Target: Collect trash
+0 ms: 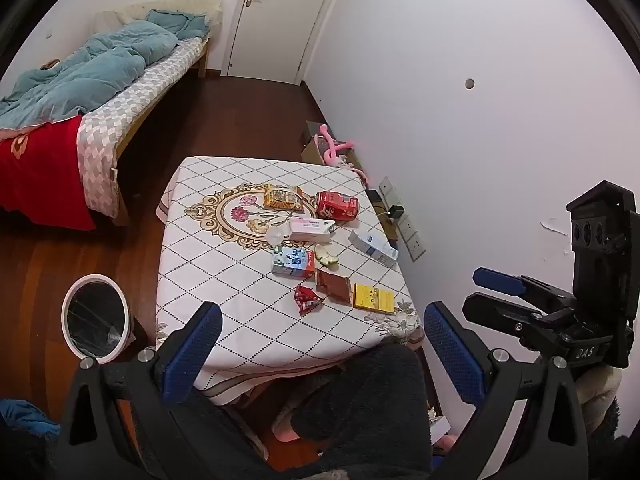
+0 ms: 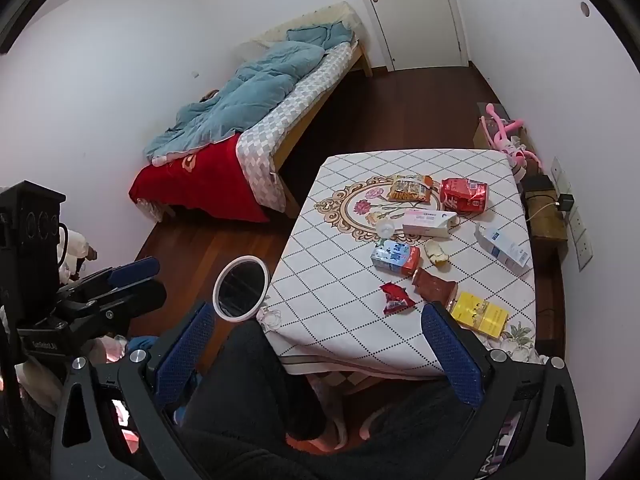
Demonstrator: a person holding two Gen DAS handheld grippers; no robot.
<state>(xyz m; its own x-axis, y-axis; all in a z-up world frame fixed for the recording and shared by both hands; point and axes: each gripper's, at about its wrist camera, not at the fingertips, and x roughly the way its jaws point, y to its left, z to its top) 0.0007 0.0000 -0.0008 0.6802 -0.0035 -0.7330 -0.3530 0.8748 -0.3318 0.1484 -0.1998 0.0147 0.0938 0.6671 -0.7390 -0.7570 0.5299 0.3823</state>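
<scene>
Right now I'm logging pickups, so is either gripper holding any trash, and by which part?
Nothing is held. The left gripper and right gripper are both open and empty, short of the table.

Unmade bed [image 1: 100, 72], white door [image 1: 276, 20], pink toy [image 2: 506, 136] by the wall.

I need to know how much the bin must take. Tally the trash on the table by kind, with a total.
Boxes and cartons: 4 (pink-white box, white-blue box, milk carton, yellow box)
Wrappers and packets: 3 (snack packet, brown wrapper, red wrapper)
Cans: 1 (red can)
Peel: 1
Clear plastic piece: 1
Total: 10
</scene>
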